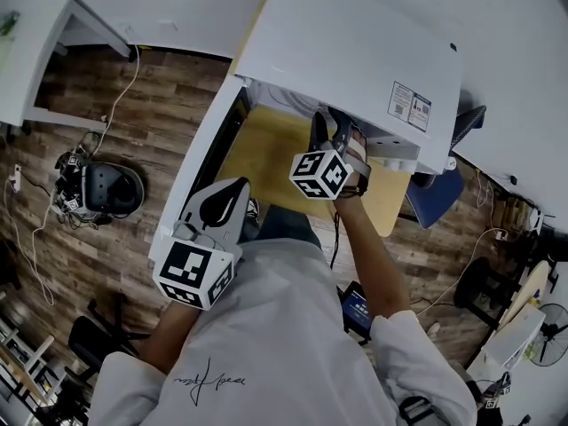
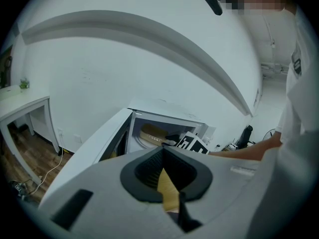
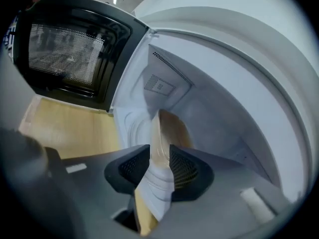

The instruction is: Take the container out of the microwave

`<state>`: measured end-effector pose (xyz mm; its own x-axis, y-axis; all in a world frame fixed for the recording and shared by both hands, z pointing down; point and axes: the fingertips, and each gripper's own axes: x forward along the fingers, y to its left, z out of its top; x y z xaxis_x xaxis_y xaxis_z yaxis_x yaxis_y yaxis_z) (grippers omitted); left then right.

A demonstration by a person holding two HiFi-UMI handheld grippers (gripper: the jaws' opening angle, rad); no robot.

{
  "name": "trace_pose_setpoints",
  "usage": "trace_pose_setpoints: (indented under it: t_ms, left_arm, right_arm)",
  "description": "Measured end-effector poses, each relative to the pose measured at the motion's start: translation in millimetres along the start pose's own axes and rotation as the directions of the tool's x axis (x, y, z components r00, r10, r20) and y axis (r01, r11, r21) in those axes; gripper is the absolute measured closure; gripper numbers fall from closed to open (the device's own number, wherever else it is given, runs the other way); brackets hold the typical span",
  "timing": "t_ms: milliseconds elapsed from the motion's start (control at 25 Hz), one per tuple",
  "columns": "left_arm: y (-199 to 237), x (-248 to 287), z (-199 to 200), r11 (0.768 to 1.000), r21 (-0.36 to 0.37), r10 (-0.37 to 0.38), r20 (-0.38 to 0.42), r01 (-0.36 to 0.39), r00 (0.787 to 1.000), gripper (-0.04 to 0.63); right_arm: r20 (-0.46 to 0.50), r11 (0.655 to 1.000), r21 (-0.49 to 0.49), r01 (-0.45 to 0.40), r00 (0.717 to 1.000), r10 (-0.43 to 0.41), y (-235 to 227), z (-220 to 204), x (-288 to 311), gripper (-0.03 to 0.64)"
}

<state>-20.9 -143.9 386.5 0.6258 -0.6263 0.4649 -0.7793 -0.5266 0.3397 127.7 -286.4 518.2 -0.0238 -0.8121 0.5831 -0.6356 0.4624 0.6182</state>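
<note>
The white microwave (image 1: 355,43) stands on a wooden table (image 1: 266,149) with its door (image 3: 70,49) swung open to the left. Inside, a tan container (image 3: 169,128) sits on the white turntable; it also shows in the left gripper view as a tan container (image 2: 152,135) in the cavity. My right gripper (image 3: 159,156) reaches into the opening, right gripper (image 1: 330,122) partly under the oven's top. Its jaws stand apart, the container's near edge in line with the gap, no pad clearly pressing. My left gripper (image 2: 162,153) hangs back by the door, left gripper (image 1: 232,193) shut and holding nothing.
The open door (image 1: 191,176) juts toward me on the left. On the plank floor at the left lies a black device with cables (image 1: 102,189). A white desk (image 1: 53,51) stands at the back left, a blue chair (image 1: 439,198) to the microwave's right.
</note>
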Motion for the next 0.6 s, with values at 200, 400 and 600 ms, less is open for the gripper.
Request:
trace_pose_setpoints:
  t_ms: [200, 400, 600]
  left_arm:
    - [2.9, 1.7, 0.4, 1.0, -0.007, 0.005, -0.004, -0.005, 1.0, 0.604]
    - [6.1, 0.9, -2.6, 1.0, -0.012, 0.013, -0.012, -0.013, 1.0, 0.604]
    - [5.4, -0.6, -4.9, 1.0, -0.014, 0.017, -0.016, -0.018, 1.0, 0.604]
  right_arm:
    - [-0.017, 0.999, -0.03, 0.021, 1.0, -0.022, -3.3, -3.5, 10.6, 0.489]
    - [-0.037, 0.998, -0.059, 0.021, 0.999, -0.023, -1.1, -8.7, 18.5, 0.483]
    - [-0.035, 0.994, -0.103, 0.037, 0.999, -0.041, -1.2, -8.7, 23.0, 0.482]
